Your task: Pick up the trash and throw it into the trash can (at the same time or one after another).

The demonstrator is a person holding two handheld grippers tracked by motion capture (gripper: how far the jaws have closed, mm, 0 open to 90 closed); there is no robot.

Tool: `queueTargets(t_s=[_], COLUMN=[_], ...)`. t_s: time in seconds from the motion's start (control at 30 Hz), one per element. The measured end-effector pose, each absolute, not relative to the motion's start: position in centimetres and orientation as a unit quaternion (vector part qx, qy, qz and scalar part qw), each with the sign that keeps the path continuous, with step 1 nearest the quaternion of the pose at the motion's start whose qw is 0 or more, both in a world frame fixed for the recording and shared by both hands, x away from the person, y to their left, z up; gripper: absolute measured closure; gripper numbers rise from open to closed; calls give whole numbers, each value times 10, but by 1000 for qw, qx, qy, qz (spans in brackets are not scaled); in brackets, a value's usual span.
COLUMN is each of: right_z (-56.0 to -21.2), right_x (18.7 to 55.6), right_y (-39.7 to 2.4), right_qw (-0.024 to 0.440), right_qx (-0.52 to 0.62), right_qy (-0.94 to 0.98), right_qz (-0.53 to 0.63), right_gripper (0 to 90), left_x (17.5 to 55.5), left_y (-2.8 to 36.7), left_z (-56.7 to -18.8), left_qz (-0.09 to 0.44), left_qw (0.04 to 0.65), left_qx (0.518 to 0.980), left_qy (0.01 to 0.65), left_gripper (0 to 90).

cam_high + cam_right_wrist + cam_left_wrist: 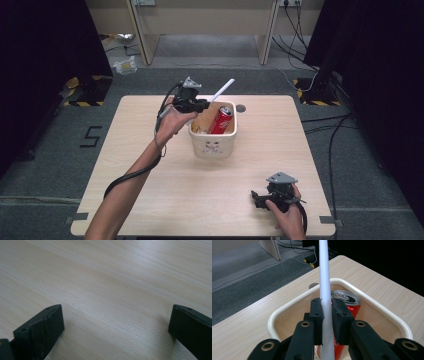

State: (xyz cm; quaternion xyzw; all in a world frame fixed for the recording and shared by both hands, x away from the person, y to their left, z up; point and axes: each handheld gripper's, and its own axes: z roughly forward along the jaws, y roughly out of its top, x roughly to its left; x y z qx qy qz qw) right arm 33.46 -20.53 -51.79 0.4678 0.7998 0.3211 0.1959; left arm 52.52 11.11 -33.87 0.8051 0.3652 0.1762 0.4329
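My left gripper (204,105) (327,308) is shut on a white stick (222,90) (324,277), which slants up and away from its jaws. It hovers over the back left rim of a cream tub (214,145) (287,305) in the middle of the table. Inside the tub a red drinks can (220,120) (347,302) leans, silver top up. Near the table's front right, my right gripper (256,199) (116,322) rests low over bare wood with its jaws wide apart and nothing between them.
The light wooden table (150,170) has a small grey round spot (241,108) behind the tub. Cables (327,135) run across the floor to the right. Desk legs and litter stand on the carpet beyond the far edge.
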Motion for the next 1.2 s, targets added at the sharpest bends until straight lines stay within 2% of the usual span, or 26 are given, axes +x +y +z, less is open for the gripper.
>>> queueTargets(t_s=[0.47, 1.2], right_z=[-518, -518], right_x=[335, 335], right_y=[-205, -205], right_qw=[195, 195], right_qx=[468, 464], right_qy=[800, 802], right_qz=[321, 323], right_gripper=[3, 3], left_x=[536, 547], left_y=[93, 87], left_z=[-350, -368], left_qz=[161, 153], left_qw=[425, 400], left_qx=[811, 816], left_qy=[369, 388], left_gripper=[788, 786])
